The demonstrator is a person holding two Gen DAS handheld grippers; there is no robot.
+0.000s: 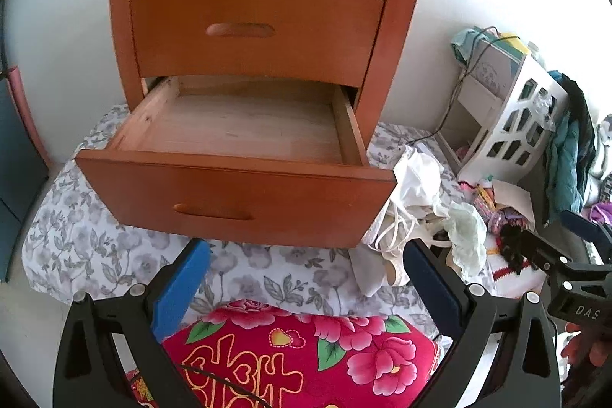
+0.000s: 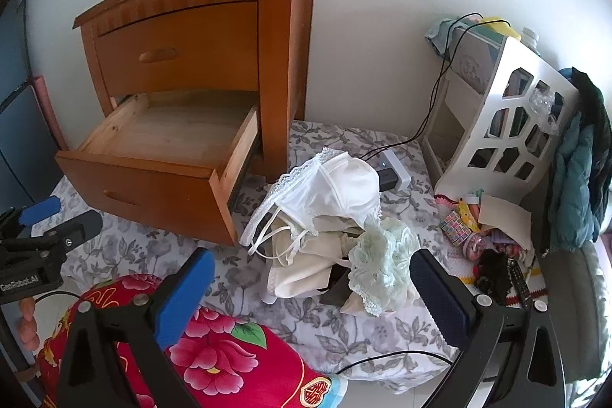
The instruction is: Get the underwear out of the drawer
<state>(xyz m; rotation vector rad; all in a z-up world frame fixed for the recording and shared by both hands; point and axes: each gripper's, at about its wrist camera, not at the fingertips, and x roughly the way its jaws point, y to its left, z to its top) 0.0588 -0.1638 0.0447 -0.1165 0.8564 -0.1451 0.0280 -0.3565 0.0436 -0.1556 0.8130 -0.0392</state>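
Since the drawer stands pulled out and bare, with the underwear heaped on the bedsheet just right of it, both grippers hang open and empty, so the sound finish looks like drawing back clear without snagging straps.

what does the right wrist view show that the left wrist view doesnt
Only the right wrist view shows the grey charger block behind the underwear pile, the remote, and the nightstand's side panel. Only the left wrist view shows the lower drawer head-on, its whole floor bare. Both show the open drawer, the pile on the floral sheet, the white shelf, and both grippers open and holding nothing.
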